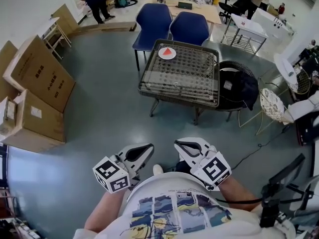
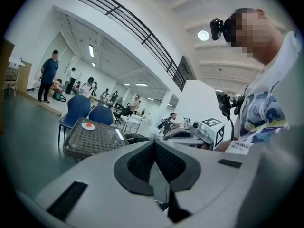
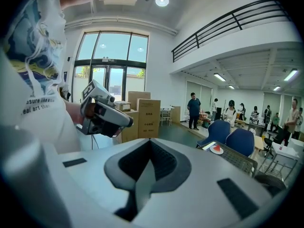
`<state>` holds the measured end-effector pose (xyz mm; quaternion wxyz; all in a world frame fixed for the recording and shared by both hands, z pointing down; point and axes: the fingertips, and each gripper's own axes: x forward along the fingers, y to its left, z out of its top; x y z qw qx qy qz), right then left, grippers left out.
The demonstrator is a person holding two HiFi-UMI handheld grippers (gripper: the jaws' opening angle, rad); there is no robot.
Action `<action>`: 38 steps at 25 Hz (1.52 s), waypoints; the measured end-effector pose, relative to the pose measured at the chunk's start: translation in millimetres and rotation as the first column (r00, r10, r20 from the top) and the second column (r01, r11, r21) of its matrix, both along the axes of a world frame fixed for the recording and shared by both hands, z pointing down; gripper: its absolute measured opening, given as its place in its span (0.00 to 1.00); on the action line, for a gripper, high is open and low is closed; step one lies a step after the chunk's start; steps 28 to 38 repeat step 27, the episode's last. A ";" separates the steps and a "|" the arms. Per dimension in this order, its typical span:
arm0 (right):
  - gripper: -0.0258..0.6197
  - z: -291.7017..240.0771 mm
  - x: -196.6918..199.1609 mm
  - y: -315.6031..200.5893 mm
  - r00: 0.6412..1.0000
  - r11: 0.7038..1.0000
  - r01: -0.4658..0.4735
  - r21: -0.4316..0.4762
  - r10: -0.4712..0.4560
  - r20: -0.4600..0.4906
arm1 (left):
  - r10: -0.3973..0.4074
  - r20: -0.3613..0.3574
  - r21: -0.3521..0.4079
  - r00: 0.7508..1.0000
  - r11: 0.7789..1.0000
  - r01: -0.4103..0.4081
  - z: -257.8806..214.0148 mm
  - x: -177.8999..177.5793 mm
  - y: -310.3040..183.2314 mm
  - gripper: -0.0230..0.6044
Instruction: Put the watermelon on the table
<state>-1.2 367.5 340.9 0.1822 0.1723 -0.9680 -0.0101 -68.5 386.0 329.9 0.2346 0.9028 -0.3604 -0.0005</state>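
A red watermelon wedge (image 1: pixel 167 52) lies on a white plate (image 1: pixel 167 56) at the far left corner of the low mesh-top table (image 1: pixel 184 76), well ahead of me. Both grippers are held close to my body, far from the table. My left gripper (image 1: pixel 150 146) and right gripper (image 1: pixel 176 144) are shut with nothing between their jaws. The left gripper view shows the wedge (image 2: pixel 87 125) on the table (image 2: pixel 97 139) and the right gripper (image 2: pixel 190 129) beside it. In the right gripper view the wedge (image 3: pixel 217 148) is small at the right, with the left gripper (image 3: pixel 102 113) nearby.
Two blue chairs (image 1: pixel 172 21) stand behind the table. A black bag (image 1: pixel 240 86) rests on a seat to its right, next to a white wire chair (image 1: pixel 274 106). Cardboard boxes (image 1: pixel 37 78) lean at the left wall. People stand at the back.
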 end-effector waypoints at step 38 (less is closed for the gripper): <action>0.06 8.8 -28.1 -3.4 0.999 1.000 0.017 0.018 -0.016 -0.052 | 0.018 0.011 -0.029 1.000 0.999 -0.018 17.8 -22.0 -4.9 0.05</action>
